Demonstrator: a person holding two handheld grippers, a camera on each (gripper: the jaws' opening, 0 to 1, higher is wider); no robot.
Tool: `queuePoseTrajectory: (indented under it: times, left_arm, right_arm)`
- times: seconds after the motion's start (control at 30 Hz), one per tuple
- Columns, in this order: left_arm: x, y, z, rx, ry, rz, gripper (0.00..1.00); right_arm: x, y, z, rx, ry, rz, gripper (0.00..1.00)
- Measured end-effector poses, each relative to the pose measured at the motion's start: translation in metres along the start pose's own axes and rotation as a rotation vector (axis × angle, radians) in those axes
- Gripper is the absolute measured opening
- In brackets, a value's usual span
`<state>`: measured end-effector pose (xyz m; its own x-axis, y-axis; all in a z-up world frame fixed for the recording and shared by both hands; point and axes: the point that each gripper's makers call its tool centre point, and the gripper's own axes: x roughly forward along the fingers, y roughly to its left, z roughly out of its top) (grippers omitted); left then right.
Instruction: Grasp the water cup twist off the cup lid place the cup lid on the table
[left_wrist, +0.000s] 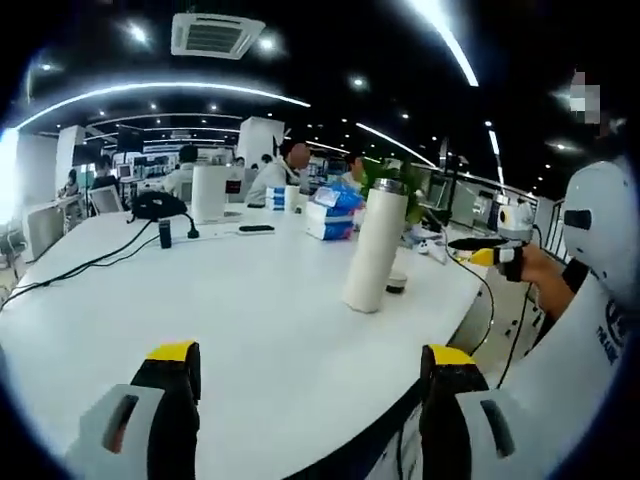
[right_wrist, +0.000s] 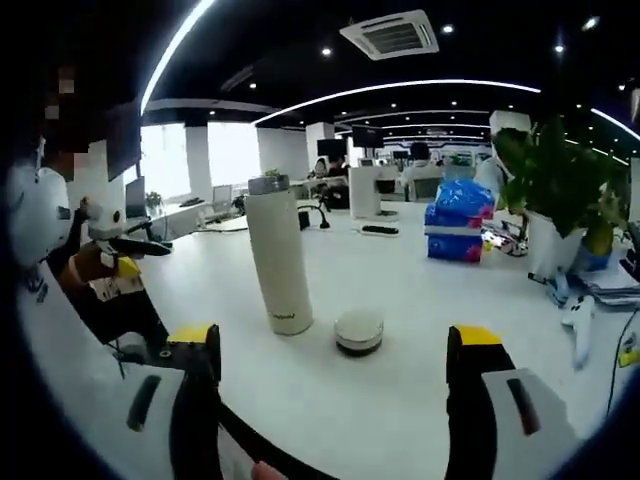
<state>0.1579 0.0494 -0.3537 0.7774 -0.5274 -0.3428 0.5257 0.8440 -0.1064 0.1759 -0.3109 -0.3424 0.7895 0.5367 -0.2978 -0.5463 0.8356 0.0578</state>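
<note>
Stands upright at centre frame in the right gripper view: water cup (right_wrist: 278, 255), a tall cream cylinder, long axis vertical, open metal mouth at the top. Rests just right of its base, apart from it: cup lid (right_wrist: 359, 331), flat on the white table (right_wrist: 400, 290). In the left gripper view, same water cup (left_wrist: 376, 250) right of centre, leaning slightly in the frame, with the lid (left_wrist: 396, 284) peeking out low on its right side. Sits beyond both tools, touched by neither. Spread wide and empty at the bottom of each frame: left gripper (left_wrist: 310, 365) and right gripper (right_wrist: 334, 345), yellow-tipped jaws well apart. Lies bare between jaws and cup: open tabletop. Curves close below the jaws in both views: the table's dark edge. Farther back, upper right in the right gripper view: blue packs (right_wrist: 456, 220) and a leafy plant (right_wrist: 565, 180).
</note>
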Motion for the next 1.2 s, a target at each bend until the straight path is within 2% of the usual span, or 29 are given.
queuePoseTrajectory:
  times: [0.07, 0.17, 0.37, 0.5, 0.73, 1.2]
  left_arm:
    - [-0.007, 0.0, 0.0, 0.003, 0.011, 0.009, 0.9]
    - [-0.015, 0.003, 0.004, 0.003, -0.011, 0.033, 0.9]
    - [-0.012, 0.007, -0.004, 0.008, 0.011, 0.05, 0.9]
    - [-0.01, 0.006, -0.009, -0.003, 0.021, 0.039, 0.9]
    - [-0.009, 0.003, -0.005, -0.017, 0.0, 0.026, 0.9]
    - [-0.006, -0.003, -0.004, -0.011, -0.004, 0.012, 0.9]
  right_arm:
    - [-0.003, 0.004, 0.002, -0.005, -0.007, -0.006, 0.95]
    - [-0.007, 0.011, 0.008, -0.026, -0.027, -0.007, 0.95]
    - [-0.007, 0.017, 0.014, -0.043, -0.05, -0.008, 0.95]
    - [-0.005, 0.018, 0.015, -0.048, -0.051, -0.006, 0.95]
    - [-0.006, 0.017, 0.016, -0.034, -0.061, -0.011, 0.95]
    - [-0.008, 0.02, 0.013, -0.015, -0.07, -0.013, 0.95]
